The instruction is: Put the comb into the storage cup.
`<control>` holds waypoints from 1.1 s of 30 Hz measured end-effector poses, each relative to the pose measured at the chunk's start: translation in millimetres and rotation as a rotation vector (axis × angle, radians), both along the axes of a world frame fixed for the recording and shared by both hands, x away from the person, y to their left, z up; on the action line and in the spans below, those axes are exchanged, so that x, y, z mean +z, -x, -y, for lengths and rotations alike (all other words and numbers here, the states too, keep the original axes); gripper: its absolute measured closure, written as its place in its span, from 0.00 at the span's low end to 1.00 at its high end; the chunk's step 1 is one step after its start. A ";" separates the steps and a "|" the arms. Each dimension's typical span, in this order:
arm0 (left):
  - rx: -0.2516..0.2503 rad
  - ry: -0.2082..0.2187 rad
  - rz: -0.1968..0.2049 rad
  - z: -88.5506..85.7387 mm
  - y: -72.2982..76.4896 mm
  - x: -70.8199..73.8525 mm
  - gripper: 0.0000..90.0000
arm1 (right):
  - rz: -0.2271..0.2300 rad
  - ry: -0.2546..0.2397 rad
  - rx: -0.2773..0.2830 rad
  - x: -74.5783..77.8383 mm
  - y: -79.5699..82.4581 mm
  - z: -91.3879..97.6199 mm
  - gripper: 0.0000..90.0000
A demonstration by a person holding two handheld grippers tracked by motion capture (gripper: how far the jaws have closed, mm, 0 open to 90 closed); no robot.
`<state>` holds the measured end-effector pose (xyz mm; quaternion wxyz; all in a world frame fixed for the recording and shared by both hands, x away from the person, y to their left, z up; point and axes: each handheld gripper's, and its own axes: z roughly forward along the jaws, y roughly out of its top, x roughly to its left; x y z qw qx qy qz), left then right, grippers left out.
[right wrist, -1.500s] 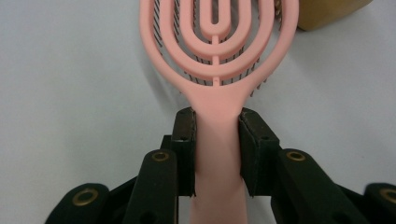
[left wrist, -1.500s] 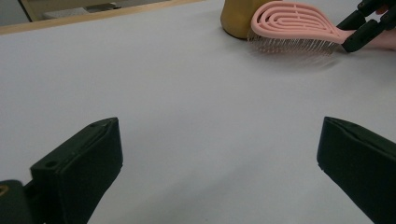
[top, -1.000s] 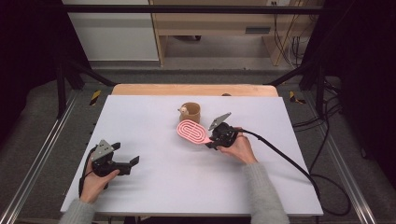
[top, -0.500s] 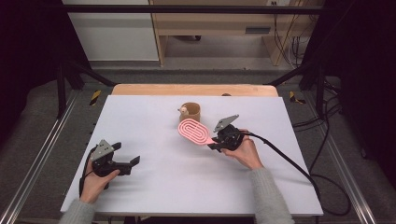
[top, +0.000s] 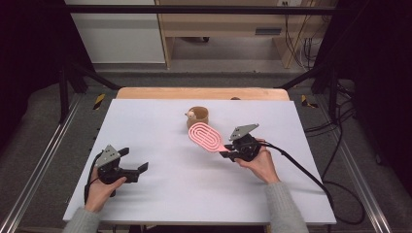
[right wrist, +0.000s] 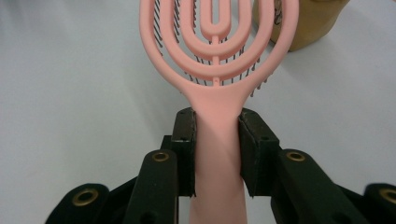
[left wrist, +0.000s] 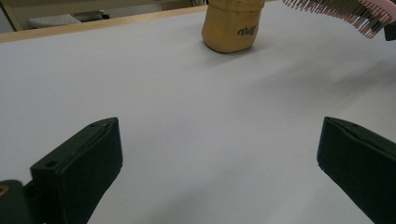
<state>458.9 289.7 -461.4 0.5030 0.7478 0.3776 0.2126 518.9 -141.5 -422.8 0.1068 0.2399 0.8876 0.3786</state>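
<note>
One pink hairbrush [top: 206, 136] is hanging above the white table [top: 160, 194], its handle clamped in the right gripper [top: 228, 154], just in front of one tan cup [top: 198, 116]. The left gripper [top: 138, 170] is resting spread wide, grasping nothing.

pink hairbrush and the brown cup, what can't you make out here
- Pink hairbrush: in the right gripper view the head's tip is cut off by the top edge, the handle's end by the bottom edge.
- Brown cup: in the left gripper view its rim is cut off by the top edge; its printed word is too blurred to read.
- Small thing at the cup's rim: high view, too small to identify.
</note>
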 end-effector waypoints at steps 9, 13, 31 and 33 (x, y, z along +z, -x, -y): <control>-0.018 0.011 0.014 6.4 2.8 6.2 0.00 | 0.005 -0.052 -0.024 0.2 11.2 11.3 0.78; -0.027 0.012 0.017 10.4 3.8 8.1 0.00 | 0.008 -0.075 -0.031 -1.8 15.7 15.4 0.78; -0.071 0.051 0.026 29.1 8.6 20.4 0.00 | 0.015 -0.134 -0.037 -5.8 33.4 14.2 0.78; -0.078 0.055 0.025 31.4 8.6 21.5 0.00 | 0.018 -0.140 -0.039 -6.1 34.7 13.5 0.78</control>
